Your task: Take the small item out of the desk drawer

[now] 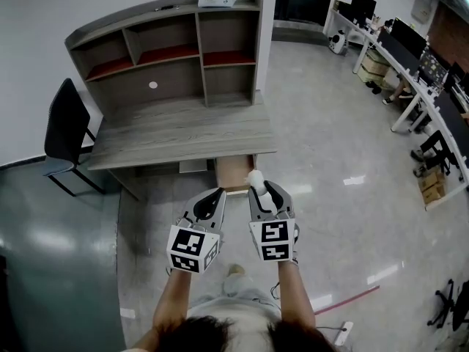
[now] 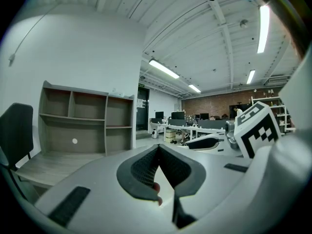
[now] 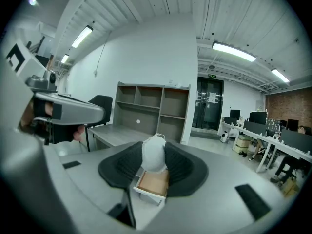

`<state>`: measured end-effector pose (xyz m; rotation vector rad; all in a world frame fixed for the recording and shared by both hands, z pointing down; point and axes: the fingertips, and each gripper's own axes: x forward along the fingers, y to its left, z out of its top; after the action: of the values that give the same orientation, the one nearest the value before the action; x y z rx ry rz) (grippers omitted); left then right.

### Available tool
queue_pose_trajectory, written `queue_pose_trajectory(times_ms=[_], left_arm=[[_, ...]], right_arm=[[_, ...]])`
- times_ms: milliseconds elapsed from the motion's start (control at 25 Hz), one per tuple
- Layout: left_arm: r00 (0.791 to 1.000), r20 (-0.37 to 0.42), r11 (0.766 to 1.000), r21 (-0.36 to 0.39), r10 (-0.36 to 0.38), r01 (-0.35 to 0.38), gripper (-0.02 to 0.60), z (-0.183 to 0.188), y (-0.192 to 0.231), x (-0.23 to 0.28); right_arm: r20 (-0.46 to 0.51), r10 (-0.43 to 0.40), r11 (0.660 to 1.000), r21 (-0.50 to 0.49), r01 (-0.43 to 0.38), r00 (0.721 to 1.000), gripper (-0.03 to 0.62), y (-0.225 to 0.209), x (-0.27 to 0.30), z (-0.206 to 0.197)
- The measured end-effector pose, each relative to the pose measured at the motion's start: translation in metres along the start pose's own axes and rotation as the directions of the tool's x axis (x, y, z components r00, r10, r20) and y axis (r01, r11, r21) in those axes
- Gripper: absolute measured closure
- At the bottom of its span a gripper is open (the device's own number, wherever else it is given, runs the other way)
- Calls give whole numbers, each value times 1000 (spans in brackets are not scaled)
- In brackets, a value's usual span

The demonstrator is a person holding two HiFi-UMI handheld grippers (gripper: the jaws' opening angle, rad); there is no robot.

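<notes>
A small white rounded item (image 3: 154, 153) is clamped between the jaws of the right gripper (image 1: 258, 188), which is held in the air just in front of the desk (image 1: 176, 134) and is pointed towards it. Below the front edge of the desk, the desk drawer (image 1: 234, 173) is seen pulled out, its brown inside bare; the item is held above and in front of that drawer, clear of it. The left gripper (image 1: 217, 195) is held beside the right one, also in front of the desk, with its jaws brought together at the tips and nothing between them. A shelf unit (image 1: 168, 57) is set on the back of the desk, and a black chair (image 1: 66, 134) is placed at the desk's left end.
</notes>
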<state>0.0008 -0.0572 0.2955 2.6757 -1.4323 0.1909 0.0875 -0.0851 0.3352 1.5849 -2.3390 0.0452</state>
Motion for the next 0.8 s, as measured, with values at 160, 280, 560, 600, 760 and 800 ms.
queue_pose_trajectory(times_ms=[160, 280, 560, 600, 760, 800], left_arm=[[1000, 21, 1000, 7, -3, 3, 569, 10, -6, -18], [999, 33, 1000, 12, -9, 8, 569, 16, -12, -31], [999, 50, 1000, 15, -17, 16, 569, 21, -26, -59], [998, 52, 1000, 15, -18, 17, 569, 21, -28, -63], [998, 65, 1000, 16, -17, 16, 569, 23, -31, -76], [998, 67, 1000, 17, -17, 16, 569, 23, -31, -79]], right_arm=[[25, -5, 1000, -15, 5, 1000, 439, 10, -20, 12], [44, -5, 1000, -16, 6, 999, 439, 17, -35, 21], [76, -9, 1000, -27, 11, 997, 439, 32, -68, 31], [79, -10, 999, -30, 12, 997, 439, 34, -73, 31], [92, -9, 999, -37, 12, 996, 439, 43, -84, 33], [97, -7, 999, -36, 11, 995, 439, 46, -87, 34]])
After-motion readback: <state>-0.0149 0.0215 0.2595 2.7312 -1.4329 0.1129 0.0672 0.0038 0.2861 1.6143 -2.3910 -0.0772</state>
